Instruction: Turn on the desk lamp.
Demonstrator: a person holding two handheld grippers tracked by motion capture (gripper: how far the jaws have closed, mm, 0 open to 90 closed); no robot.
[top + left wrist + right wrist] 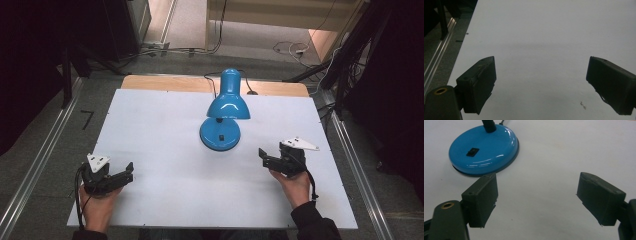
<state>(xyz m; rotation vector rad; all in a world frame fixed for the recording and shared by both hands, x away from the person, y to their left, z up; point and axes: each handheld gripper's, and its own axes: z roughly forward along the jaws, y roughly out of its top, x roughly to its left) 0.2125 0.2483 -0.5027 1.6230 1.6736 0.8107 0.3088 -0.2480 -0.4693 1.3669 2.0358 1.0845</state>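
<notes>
Two jaws apart | right hand-held gripper (pixel 265 156) | near lamp (pixel 220 134)

Glossy blue lamp (pixel 220 134), matt white tabletop (pixel 150 130)

White tabletop (pixel 165 200) on wooden board (pixel 165 82); grey floor (pixel 45 130), metal rails (pixel 35 170), loose cables (pixel 290 48), dim surroundings.

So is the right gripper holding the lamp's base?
No, the right gripper is open and empty, with the blue lamp base lying beyond its jaws.
</notes>
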